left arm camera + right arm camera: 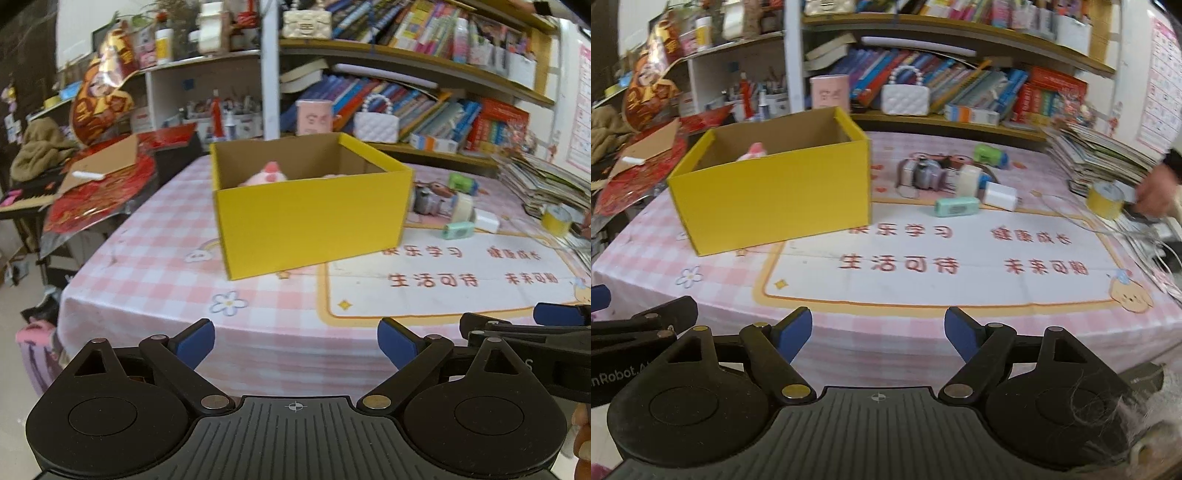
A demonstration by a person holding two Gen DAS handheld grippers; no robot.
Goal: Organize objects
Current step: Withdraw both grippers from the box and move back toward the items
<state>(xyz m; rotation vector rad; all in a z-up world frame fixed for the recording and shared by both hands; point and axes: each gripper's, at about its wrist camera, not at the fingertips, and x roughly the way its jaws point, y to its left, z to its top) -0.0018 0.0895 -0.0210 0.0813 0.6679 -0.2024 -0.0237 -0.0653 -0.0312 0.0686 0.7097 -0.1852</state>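
Note:
A yellow cardboard box (310,218) stands open on the pink checked tablecloth (147,236), with a pink plush toy (267,175) inside; the box also shows in the right wrist view (772,199). To its right lie small items: a mint green device (956,206), a white charger block (999,195), a tape roll (969,177), a green toy (990,155) and a grey-purple gadget (923,175). My left gripper (295,345) is open and empty, short of the table's front edge. My right gripper (879,334) is open and empty beside it.
A person's hand (1152,195) at the far right rests by a yellow tape roll (1104,201) and loose cables (1137,236). A stack of magazines (1100,155) sits at the back right. Bookshelves (960,81) stand behind the table. Red paper and cardboard clutter (96,184) lie to the left.

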